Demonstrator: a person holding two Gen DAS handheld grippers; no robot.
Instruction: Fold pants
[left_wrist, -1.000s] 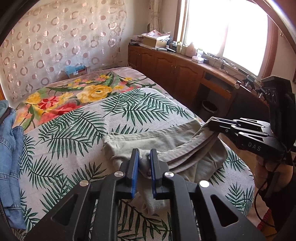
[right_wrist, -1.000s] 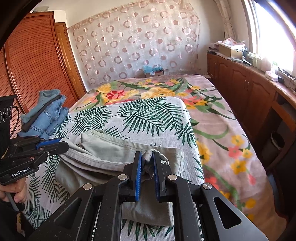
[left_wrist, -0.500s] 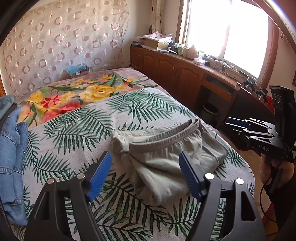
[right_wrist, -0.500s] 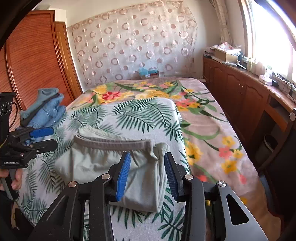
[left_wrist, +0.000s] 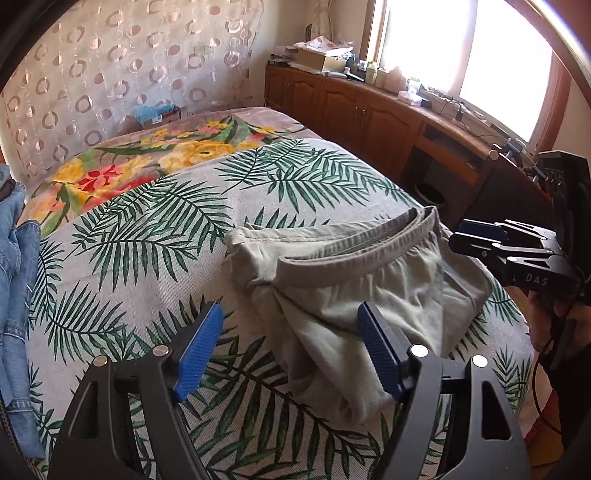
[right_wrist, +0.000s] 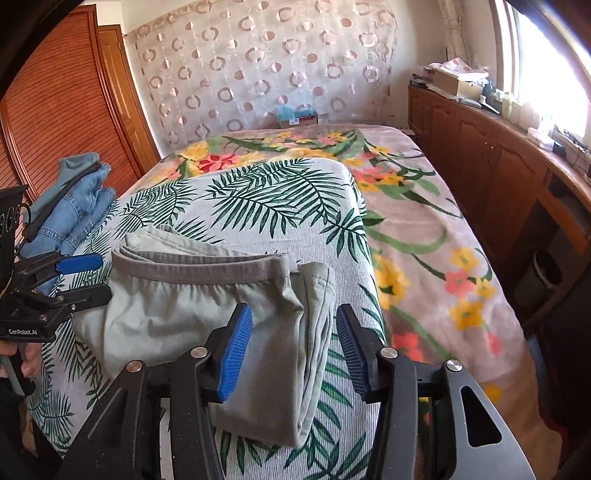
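At the far left a stack of blue jeans (right_wrist: 70, 206) lies along the edge of the bed (right_wrist: 424, 236), in front of a brown wooden wardrobe (right_wrist: 62, 110). Next comes the left gripper (left_wrist: 290, 350), which stands released, its blue pads wide apart after just opening; no cloth is between them, only the palm-leaf sheet (left_wrist: 155, 236) and, beside the inner pad, the near fold of the pants (left_wrist: 369, 291). The pants, pale grey-green, lie folded into a compact bundle on the near part of that sheet, the grey waistband (right_wrist: 207, 271) running across the top and one folded edge reaching toward the cameras. Further right the right gripper (right_wrist: 293, 345) hovers over that folded edge, its jaws also having just opened; the pads straddle the cloth without pressing it, so it grasps nothing. A hand (left_wrist: 546, 321) holds that gripper's handle. Beyond it a flowered blanket (right_wrist: 436, 258) covers the rest of the bed, and a row of wooden cabinets (right_wrist: 491, 162) runs beneath the bright window (left_wrist: 480, 55).
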